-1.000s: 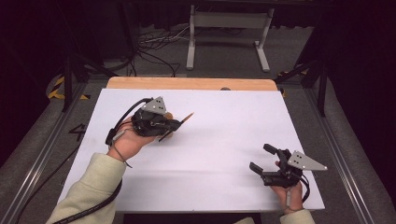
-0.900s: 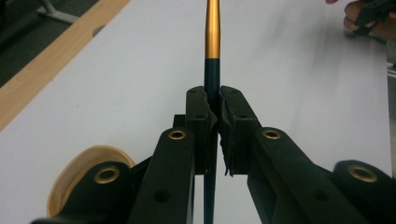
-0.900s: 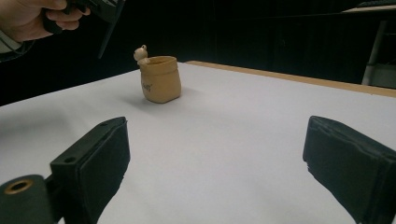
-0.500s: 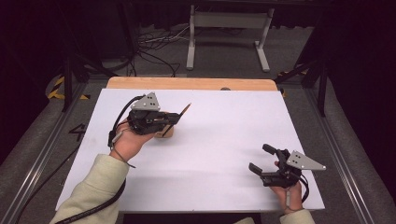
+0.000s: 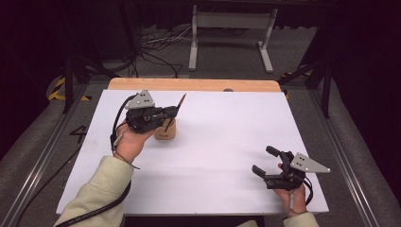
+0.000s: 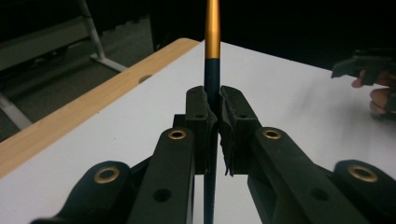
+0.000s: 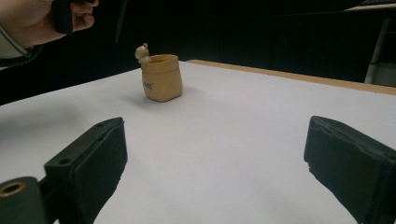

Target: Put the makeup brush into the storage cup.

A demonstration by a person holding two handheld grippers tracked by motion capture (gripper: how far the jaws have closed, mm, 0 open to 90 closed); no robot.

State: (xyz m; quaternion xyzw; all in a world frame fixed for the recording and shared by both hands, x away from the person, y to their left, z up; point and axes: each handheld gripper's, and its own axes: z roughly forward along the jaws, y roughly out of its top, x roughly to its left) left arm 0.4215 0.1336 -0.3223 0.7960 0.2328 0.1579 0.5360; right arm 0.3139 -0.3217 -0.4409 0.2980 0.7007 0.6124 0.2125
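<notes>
Left tool (image 5: 166,112) clamped on paintbrush (image 6: 212,28) above pot (image 5: 165,130), desk 10 o'clock. Right tool (image 5: 268,161) wide open, empty. Risk: tilted brush missed rim, toppled pot.

Dark lab: white-topped table (image 5: 213,156), floor cables (image 5: 156,45), metal stand (image 5: 231,28)

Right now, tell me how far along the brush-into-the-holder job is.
Done: the left gripper has its jaws shut on the brush. In hand: it holds the brush tilted above the tan holder, with its lower end at the rim. Left: lower it in and let go. The right gripper rests open near the table's front edge.
</notes>
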